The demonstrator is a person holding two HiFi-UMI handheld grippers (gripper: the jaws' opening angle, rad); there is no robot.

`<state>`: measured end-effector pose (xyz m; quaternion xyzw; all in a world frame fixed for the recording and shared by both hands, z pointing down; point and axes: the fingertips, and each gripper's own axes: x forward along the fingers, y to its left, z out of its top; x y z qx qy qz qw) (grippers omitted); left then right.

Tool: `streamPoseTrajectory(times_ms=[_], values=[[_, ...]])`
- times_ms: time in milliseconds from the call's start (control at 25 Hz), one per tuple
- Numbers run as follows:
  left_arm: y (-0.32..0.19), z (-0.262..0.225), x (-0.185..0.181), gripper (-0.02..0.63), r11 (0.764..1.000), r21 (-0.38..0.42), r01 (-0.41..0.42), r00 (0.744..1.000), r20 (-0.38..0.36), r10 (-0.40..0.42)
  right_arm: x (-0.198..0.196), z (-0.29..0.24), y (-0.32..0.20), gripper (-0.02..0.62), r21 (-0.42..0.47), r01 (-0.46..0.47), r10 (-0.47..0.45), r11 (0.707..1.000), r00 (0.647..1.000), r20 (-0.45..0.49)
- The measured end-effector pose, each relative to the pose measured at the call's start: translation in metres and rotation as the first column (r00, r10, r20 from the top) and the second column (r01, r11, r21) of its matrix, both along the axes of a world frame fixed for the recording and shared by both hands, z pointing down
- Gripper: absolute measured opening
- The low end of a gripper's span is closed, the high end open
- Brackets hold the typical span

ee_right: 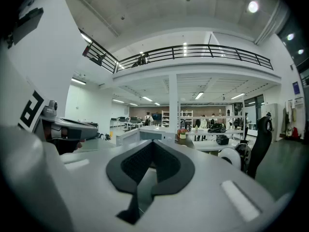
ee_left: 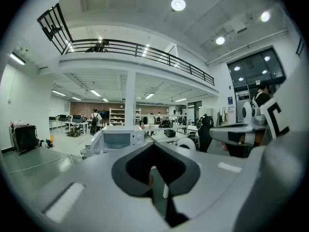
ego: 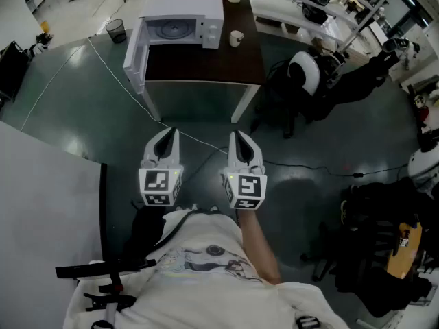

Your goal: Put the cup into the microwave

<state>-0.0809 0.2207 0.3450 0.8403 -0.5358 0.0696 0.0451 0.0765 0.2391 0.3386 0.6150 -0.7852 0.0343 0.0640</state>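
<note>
The white microwave (ego: 184,20) stands on a dark brown table (ego: 206,62) at the far side, its door (ego: 134,59) swung open to the left. A small pale cup (ego: 236,38) sits on the table just right of the microwave. Both grippers hang side by side over the floor, well short of the table. My left gripper (ego: 169,135) and my right gripper (ego: 237,137) are each shut with nothing between the jaws. From the left gripper (ee_left: 155,170) view the microwave (ee_left: 118,139) is far ahead. The right gripper (ee_right: 147,170) view shows the microwave (ee_right: 144,135) small and distant.
A black office chair (ego: 302,74) with dark gear stands right of the table. A wire bin (ego: 116,29) sits on the floor left of the microwave door. A white cable (ego: 122,81) runs across the green floor. Bags (ego: 384,238) lie at the right, a pale partition (ego: 41,184) at the left.
</note>
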Motion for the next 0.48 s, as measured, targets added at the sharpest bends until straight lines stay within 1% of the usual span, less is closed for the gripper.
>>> streamPoseTrajectory(times_ms=[360,480], values=[[-0.006,0.000,0.015,-0.002,1.000,-0.002,-0.006,1.000,0.009,0.006,0.008,0.002,-0.008,-0.002,-0.003,0.011,-0.011,1.000,1.000,0.012],[-0.007,0.003,0.019,0.000,1.000,0.002,-0.007,1.000,0.014,0.007,0.008,0.003,-0.009,-0.002,-0.006,0.027,-0.027,1.000,1.000,0.016]])
